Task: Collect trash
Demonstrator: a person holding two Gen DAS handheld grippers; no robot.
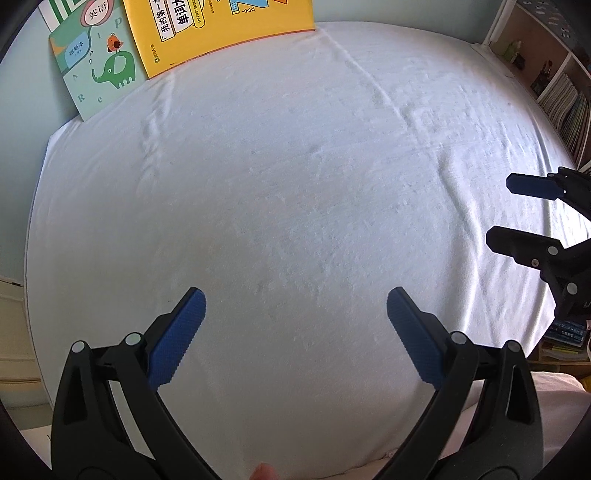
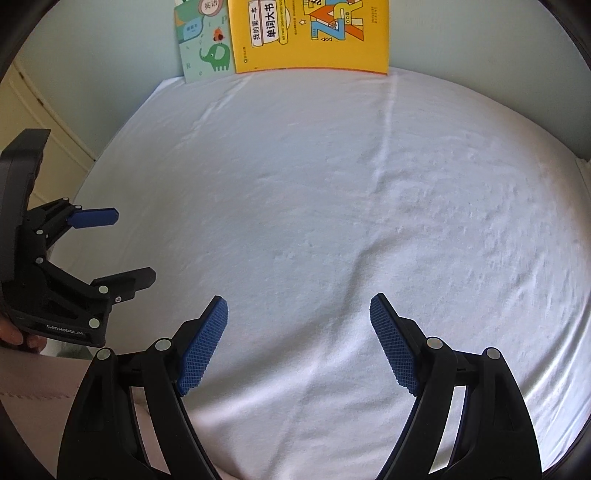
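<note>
My left gripper (image 1: 295,299) is open and empty, held above a table covered with a white cloth (image 1: 280,192). My right gripper (image 2: 298,306) is open and empty above the same cloth (image 2: 332,206). The right gripper also shows at the right edge of the left wrist view (image 1: 498,210), jaws apart. The left gripper shows at the left edge of the right wrist view (image 2: 135,245), jaws apart. No piece of trash shows on the cloth in either view.
A yellow book (image 1: 218,29) and a green elephant book (image 1: 99,62) lean against the back wall; both show in the right wrist view (image 2: 310,33) (image 2: 207,44). A bookshelf (image 1: 554,81) stands at the right. A cream cabinet (image 2: 37,122) stands at the left.
</note>
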